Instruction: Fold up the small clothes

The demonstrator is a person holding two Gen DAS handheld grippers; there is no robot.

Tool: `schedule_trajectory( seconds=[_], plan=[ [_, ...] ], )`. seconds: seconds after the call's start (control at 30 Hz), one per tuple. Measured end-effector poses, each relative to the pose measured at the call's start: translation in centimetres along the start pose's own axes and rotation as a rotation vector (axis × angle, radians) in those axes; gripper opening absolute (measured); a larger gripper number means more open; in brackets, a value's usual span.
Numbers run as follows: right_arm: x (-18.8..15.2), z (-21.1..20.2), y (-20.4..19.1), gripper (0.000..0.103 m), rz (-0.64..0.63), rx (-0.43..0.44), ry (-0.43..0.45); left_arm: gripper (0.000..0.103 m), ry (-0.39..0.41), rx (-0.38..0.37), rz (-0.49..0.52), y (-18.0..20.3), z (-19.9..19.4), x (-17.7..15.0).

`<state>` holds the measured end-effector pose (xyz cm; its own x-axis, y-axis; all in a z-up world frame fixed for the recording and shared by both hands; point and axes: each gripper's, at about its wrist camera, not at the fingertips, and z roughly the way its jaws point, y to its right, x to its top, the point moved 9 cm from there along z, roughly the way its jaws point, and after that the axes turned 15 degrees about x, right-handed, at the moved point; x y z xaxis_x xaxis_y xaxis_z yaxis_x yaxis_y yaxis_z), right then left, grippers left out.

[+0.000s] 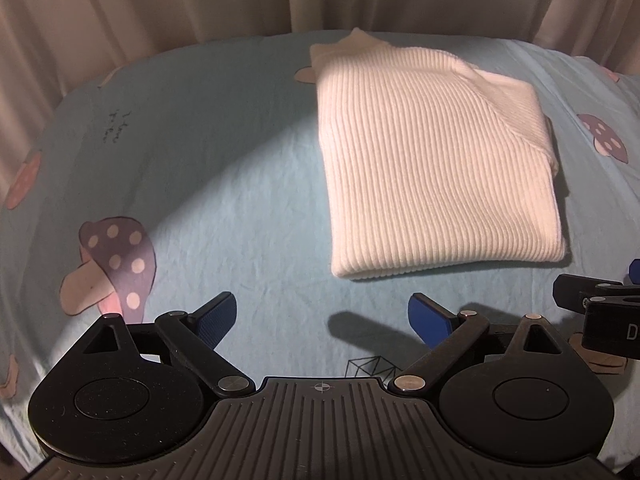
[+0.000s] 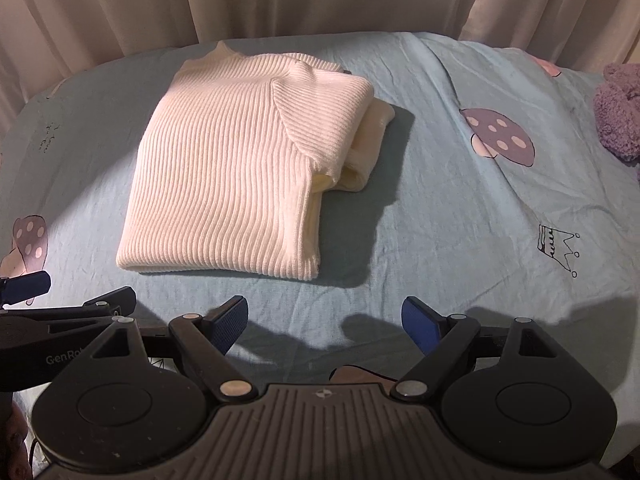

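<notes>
A cream ribbed knit sweater (image 1: 432,168) lies folded into a compact rectangle on the light blue bed sheet (image 1: 224,184); it also shows in the right wrist view (image 2: 240,168), with a sleeve tucked under its right side. My left gripper (image 1: 322,320) is open and empty, hovering just in front of the sweater's near edge and a little to its left. My right gripper (image 2: 324,322) is open and empty, in front of the sweater's near right corner. Each gripper shows at the edge of the other's view: the right one (image 1: 600,304), the left one (image 2: 52,304).
The sheet (image 2: 460,200) has mushroom prints (image 1: 112,264) and a small crown drawing (image 2: 558,246). Beige curtains (image 1: 200,0) hang behind the bed. A fuzzy purple item (image 2: 620,112) lies at the far right.
</notes>
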<state>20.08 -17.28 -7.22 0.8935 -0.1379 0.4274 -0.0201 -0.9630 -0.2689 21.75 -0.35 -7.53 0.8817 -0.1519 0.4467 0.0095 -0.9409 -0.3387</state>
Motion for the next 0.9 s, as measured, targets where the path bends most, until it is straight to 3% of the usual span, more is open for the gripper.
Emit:
schedule_trajectory(
  seconds=[0.9],
  plan=[
    [-0.04,-0.69,0.17,0.084,0.002,-0.017,0.015,0.096,0.003,-0.007,0.013,0.17,-0.30,0.05]
  ],
)
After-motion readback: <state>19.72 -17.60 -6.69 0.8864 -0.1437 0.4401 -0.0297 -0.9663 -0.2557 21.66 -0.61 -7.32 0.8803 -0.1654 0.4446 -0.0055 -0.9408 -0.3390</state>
